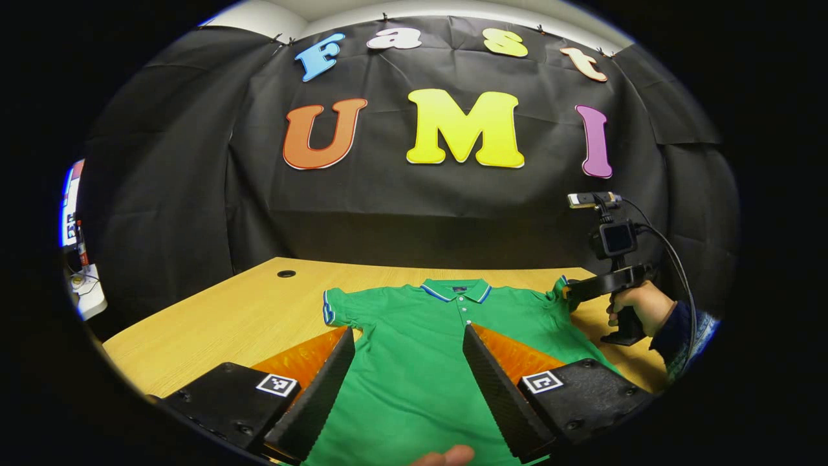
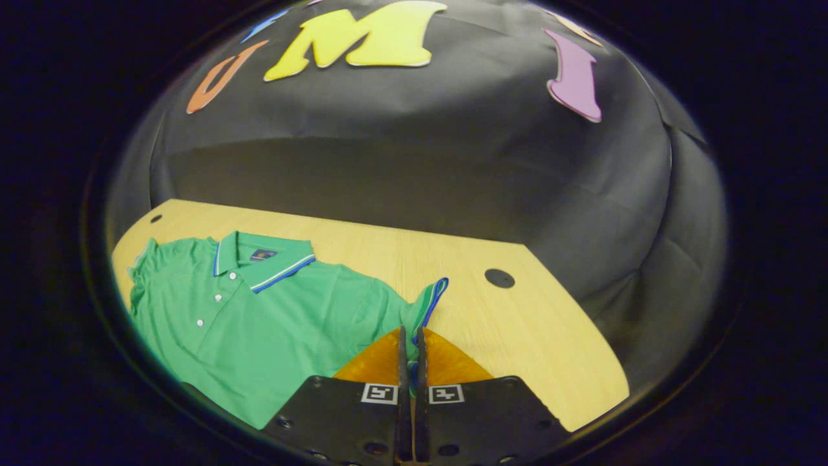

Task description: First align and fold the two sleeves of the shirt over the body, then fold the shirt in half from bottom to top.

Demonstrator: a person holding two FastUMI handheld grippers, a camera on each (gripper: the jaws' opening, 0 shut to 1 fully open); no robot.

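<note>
A green polo shirt (image 1: pixel 414 362) lies face up on the wooden table (image 1: pixel 259 310), collar (image 1: pixel 456 289) at the far side. My left gripper (image 1: pixel 409 331) hovers open over the shirt's body, one finger on each side of the button placket. The shirt's left sleeve (image 1: pixel 336 307) lies flat with its blue-trimmed cuff. In the right gripper view my right gripper (image 2: pixel 411 333) is shut on the other sleeve (image 2: pixel 428 303), whose cuff stands up from the table (image 2: pixel 517 323). The left gripper view shows that right gripper (image 1: pixel 568 292) at the shirt's right edge, held by a hand (image 1: pixel 637 307).
The table has a round cable hole near each far corner (image 1: pixel 286 274) (image 2: pixel 499 278). Black cloth walls close in behind the table. A white device with cables (image 1: pixel 84 288) sits off the table's left side. A fingertip (image 1: pixel 446 456) shows at the bottom edge.
</note>
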